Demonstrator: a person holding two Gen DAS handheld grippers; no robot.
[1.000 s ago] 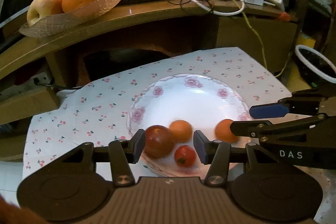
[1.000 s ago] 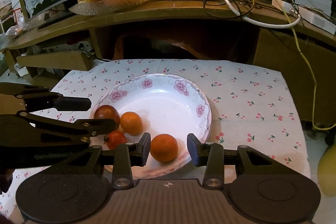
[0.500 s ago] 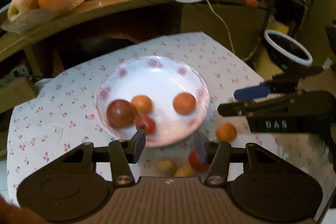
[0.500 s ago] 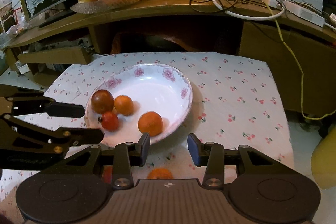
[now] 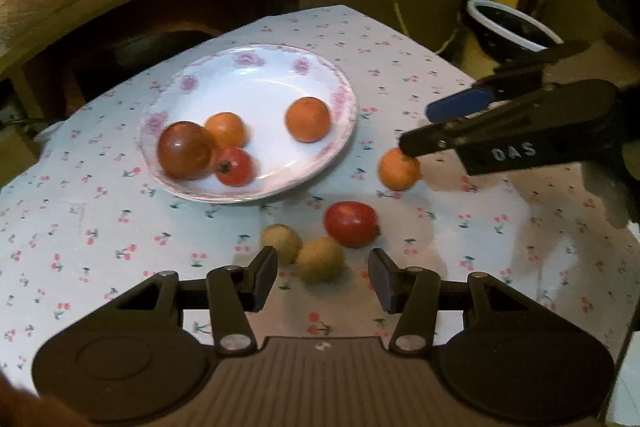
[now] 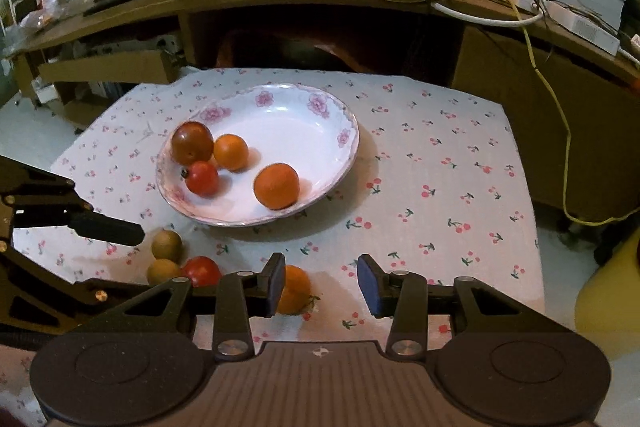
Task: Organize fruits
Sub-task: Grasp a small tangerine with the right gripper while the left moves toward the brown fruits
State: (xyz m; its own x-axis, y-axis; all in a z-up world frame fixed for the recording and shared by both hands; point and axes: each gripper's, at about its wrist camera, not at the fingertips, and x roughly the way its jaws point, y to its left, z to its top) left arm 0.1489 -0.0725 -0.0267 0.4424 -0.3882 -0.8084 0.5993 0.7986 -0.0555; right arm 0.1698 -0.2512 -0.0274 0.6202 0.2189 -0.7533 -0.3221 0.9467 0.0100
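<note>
On the cherry-print tablecloth a flowered plate sits toward the far edge, holding a dark tomato, a small orange, a red tomato and a larger orange. Near the front edge lie two small brown fruits, touching, a loose red tomato beside them and a loose orange. The left gripper is spread wide over the brown fruits, holding nothing. The right gripper is likewise wide and empty, the loose orange just beside its left finger.
</note>
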